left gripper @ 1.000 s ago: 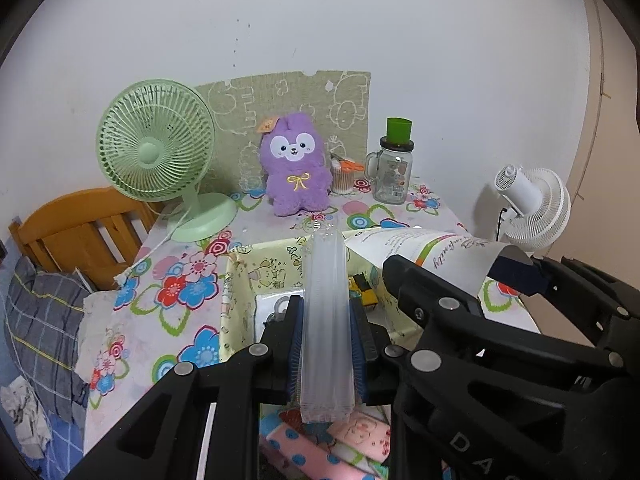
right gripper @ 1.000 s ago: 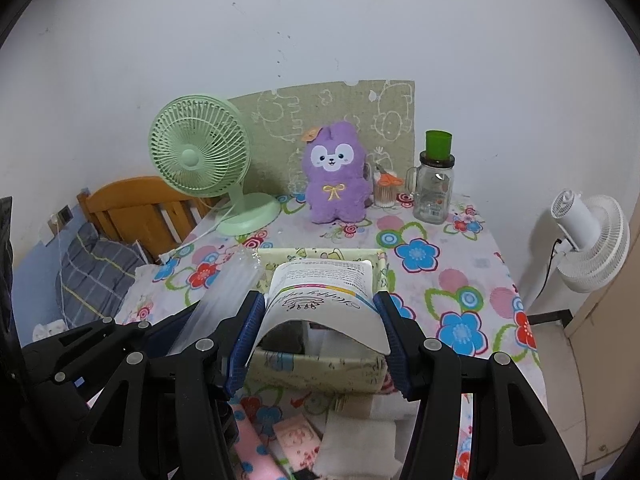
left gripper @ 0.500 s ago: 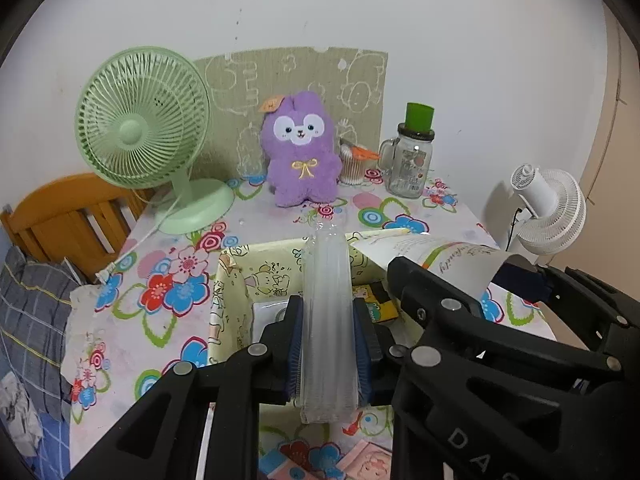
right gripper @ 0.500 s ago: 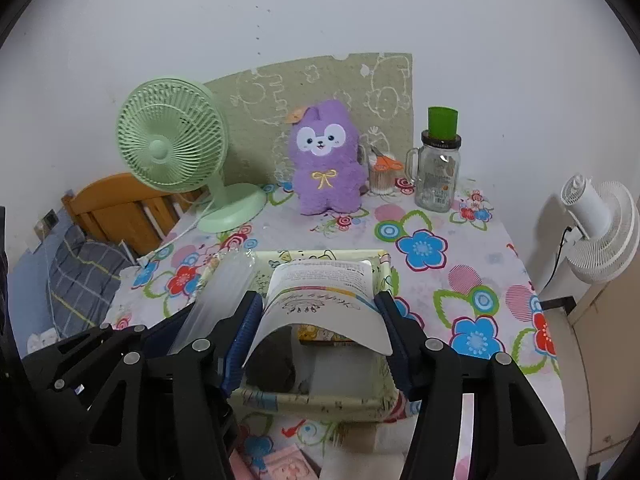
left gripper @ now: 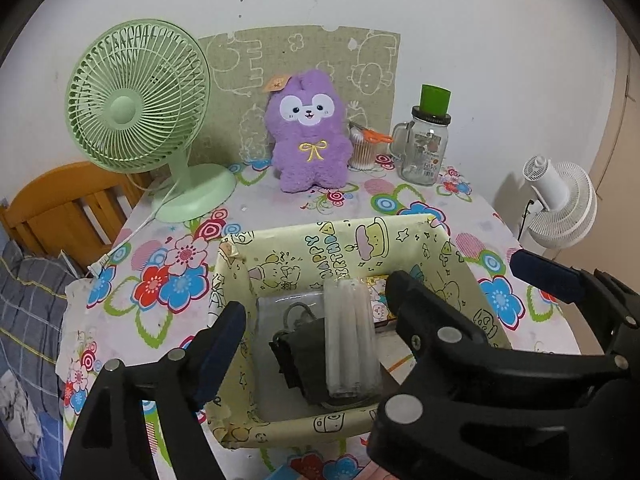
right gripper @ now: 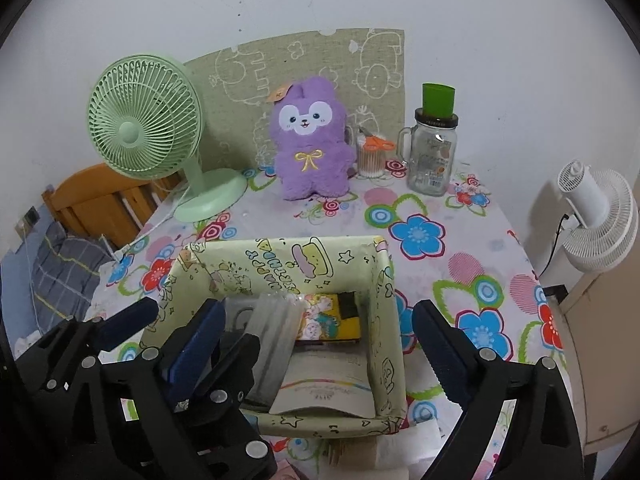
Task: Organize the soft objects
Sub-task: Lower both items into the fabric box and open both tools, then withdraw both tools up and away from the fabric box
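Observation:
A yellow-green cartoon-print box (left gripper: 332, 232) (right gripper: 280, 244) stands on the flowered table. My left gripper (left gripper: 316, 300) hangs over it with its jaws opening. A clear ribbed packet (left gripper: 350, 340) (right gripper: 276, 332) lies loose between the jaws, leaning on dark items inside the box. My right gripper (right gripper: 316, 320) hovers over the box's right half, its jaws also opening. A white printed packet (right gripper: 320, 384) rests in the box below them, free of both pads. A yellow cartoon packet (right gripper: 324, 316) lies deeper inside.
At the back stand a green fan (left gripper: 140, 96), a purple plush (left gripper: 308, 132), a swab cup with orange scissors (left gripper: 366, 148) and a glass jar (left gripper: 426, 148). A white fan (right gripper: 596, 216) stands off the right edge. A wooden frame (left gripper: 52, 208) and plaid cloth lie left.
Both grippers moved forward and down over the box and opened. The clear packet and the white printed packet dropped out of the jaws into the box.

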Action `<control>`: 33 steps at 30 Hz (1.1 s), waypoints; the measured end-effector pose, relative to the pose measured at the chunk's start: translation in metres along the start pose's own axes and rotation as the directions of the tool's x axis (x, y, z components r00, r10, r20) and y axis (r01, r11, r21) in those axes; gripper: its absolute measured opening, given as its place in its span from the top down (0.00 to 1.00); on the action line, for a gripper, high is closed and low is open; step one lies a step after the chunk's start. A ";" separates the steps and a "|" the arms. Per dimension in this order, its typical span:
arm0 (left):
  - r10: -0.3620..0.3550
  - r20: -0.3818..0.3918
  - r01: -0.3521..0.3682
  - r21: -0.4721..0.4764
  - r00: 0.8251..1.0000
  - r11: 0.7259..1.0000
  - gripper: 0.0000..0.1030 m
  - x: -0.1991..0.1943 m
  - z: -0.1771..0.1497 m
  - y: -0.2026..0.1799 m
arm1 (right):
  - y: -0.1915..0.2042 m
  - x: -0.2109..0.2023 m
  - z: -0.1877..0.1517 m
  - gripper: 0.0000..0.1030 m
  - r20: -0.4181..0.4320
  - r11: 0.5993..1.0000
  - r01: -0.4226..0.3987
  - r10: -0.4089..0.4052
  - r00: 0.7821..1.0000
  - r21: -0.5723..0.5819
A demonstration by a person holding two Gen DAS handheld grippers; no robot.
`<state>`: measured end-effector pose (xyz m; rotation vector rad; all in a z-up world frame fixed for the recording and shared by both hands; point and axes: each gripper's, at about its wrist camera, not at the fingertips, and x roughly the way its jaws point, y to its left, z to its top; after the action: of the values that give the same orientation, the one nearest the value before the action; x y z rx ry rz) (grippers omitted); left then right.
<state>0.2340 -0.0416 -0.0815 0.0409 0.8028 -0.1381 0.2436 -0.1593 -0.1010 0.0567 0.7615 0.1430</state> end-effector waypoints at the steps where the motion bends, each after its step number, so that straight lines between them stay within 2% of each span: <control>1: 0.005 -0.001 -0.005 0.002 1.000 1.000 0.19 -0.001 0.000 -0.001 | 0.000 0.000 0.000 0.06 -0.004 1.000 0.000 0.000 1.000 -0.001; 10: 0.009 0.004 -0.009 0.009 1.000 1.000 0.18 -0.014 -0.004 -0.006 | 0.002 -0.019 -0.004 0.06 0.023 0.999 0.034 -0.034 0.999 -0.039; 33: -0.011 0.093 0.008 0.029 0.996 1.000 0.14 -0.096 -0.031 -0.025 | 0.011 -0.111 -0.029 0.06 0.129 0.994 0.052 -0.040 0.991 -0.093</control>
<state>0.1425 -0.0531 -0.0333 0.0570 0.7080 -0.1592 0.1433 -0.1650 -0.0449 -0.0428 0.6276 0.1310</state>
